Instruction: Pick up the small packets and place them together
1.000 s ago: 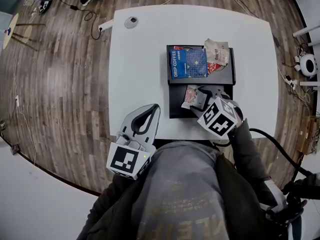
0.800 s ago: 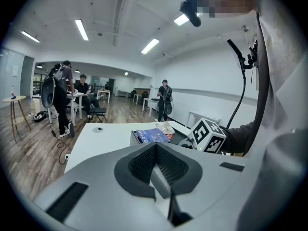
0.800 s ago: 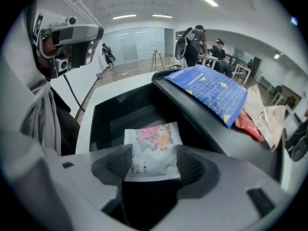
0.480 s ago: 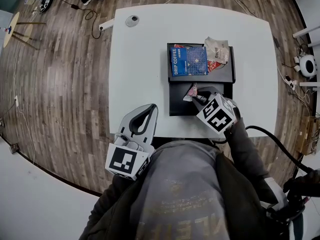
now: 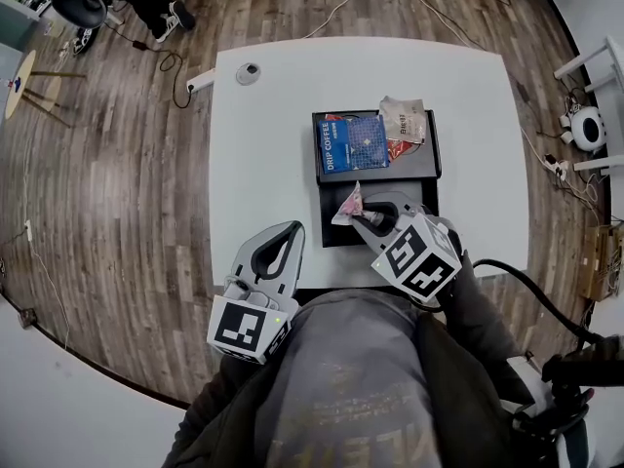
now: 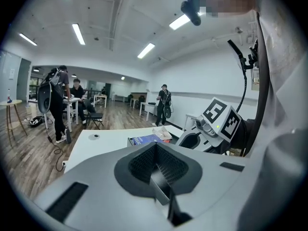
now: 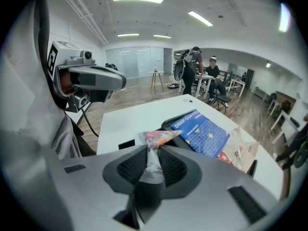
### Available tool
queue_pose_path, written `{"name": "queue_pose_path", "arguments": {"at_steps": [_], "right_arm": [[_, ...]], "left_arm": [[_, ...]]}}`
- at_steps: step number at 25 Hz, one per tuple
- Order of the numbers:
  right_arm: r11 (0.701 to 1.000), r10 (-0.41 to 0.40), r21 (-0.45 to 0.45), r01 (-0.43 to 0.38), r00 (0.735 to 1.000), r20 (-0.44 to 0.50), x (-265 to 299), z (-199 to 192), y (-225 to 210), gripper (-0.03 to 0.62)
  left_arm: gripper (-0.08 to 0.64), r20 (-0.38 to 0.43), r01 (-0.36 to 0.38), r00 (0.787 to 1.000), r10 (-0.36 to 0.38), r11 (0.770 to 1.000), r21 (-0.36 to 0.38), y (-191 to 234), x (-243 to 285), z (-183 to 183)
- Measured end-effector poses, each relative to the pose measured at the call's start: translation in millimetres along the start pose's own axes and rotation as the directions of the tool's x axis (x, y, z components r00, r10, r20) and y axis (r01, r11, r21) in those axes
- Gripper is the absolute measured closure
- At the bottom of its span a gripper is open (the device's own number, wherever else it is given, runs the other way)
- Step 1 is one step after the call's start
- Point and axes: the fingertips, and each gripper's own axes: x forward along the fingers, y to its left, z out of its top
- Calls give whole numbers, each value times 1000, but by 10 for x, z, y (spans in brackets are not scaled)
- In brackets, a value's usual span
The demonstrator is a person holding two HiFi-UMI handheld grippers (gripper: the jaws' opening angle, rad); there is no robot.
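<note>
The white table [image 5: 263, 164] gives me much free room on its left half and along its far edge; only a small round disc [image 5: 248, 69] lies near the far left corner. Two black trays stand in the middle, a little to the right. The far tray [image 5: 430, 160] holds a blue packet [image 5: 351, 142], a beige packet [image 5: 402, 118] and a red packet [image 5: 398, 150], which overlap each other. The near tray [image 5: 330, 234] reaches almost to the near edge of the table.

My right gripper [image 5: 363, 214] is over the near tray and points down and to the far side. Its jaws have just been closing, and they now clench the small pink packet [image 5: 346, 205]. In the right gripper view the lower end of this packet [image 7: 159, 138] goes down between the pads. The free upper part lies crosswise to the jaws, with its long axis left to right and its pointed corner toward the blue packet. From the head view the packet sticks out at the left of the jaw tips, over the left part of the near tray, just on the near side of the blue packet.

My left gripper [image 5: 289, 232] is at the near edge of the table, left of the trays and well apart from them. Its jaws are pressed together with nothing between them.
</note>
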Motion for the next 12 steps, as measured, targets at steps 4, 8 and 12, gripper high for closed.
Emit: {"name": "queue_pose_path", "arguments": {"at_steps": [4, 8, 12], "right_arm": [[1000, -16, -14, 17, 1000, 21, -63, 121, -31, 508], [999, -39, -25, 40, 999, 38, -103, 216, -108, 508], [996, -92, -11, 93, 994, 50, -162, 261, -325, 508]], "left_arm": [[557, 11, -1, 1000, 1, 1000, 7, 23, -2, 65], [557, 22, -10, 1000, 10, 1000, 7, 73, 7, 110], [557, 19, -12, 1000, 12, 1000, 1, 111, 56, 106]]}}
